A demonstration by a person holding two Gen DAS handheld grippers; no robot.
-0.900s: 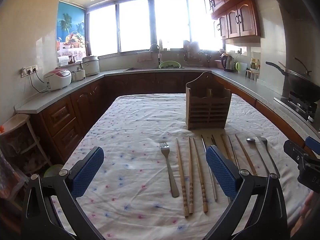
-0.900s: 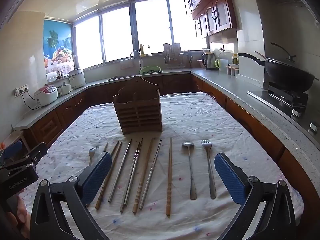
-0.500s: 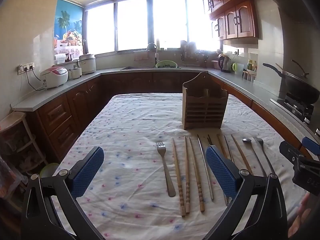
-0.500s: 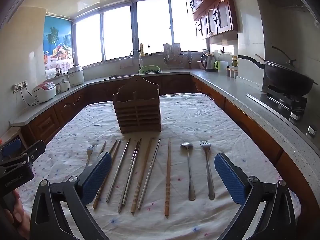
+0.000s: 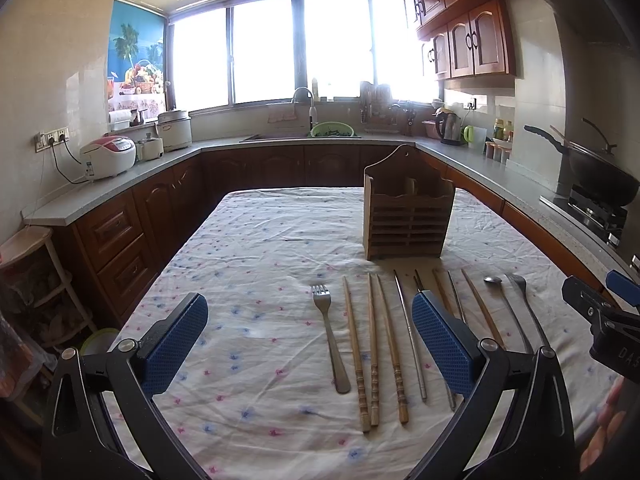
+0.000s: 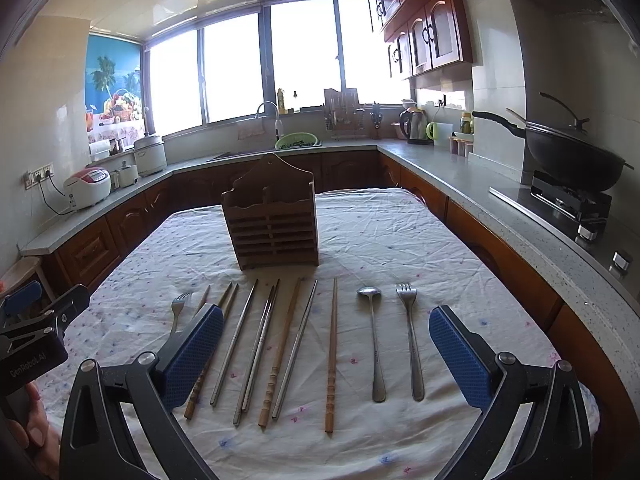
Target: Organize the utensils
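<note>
Bright windows (image 5: 300, 48) span the far wall ahead, above dark wood cabinets (image 5: 116, 236) and a grey counter (image 6: 472, 184); a wok (image 6: 568, 152) sits right.

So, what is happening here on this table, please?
A person holds a two-finger tool in each hand above a cloth-covered table. Both the left tool and the right tool are open and hold nothing. Forks, a spoon, wooden chopsticks and metal chopsticks lie in a row on the cloth. The wooden utensil holder stands upright behind them, and nothing sticks out of its top. No utensil has been picked up yet.
</note>
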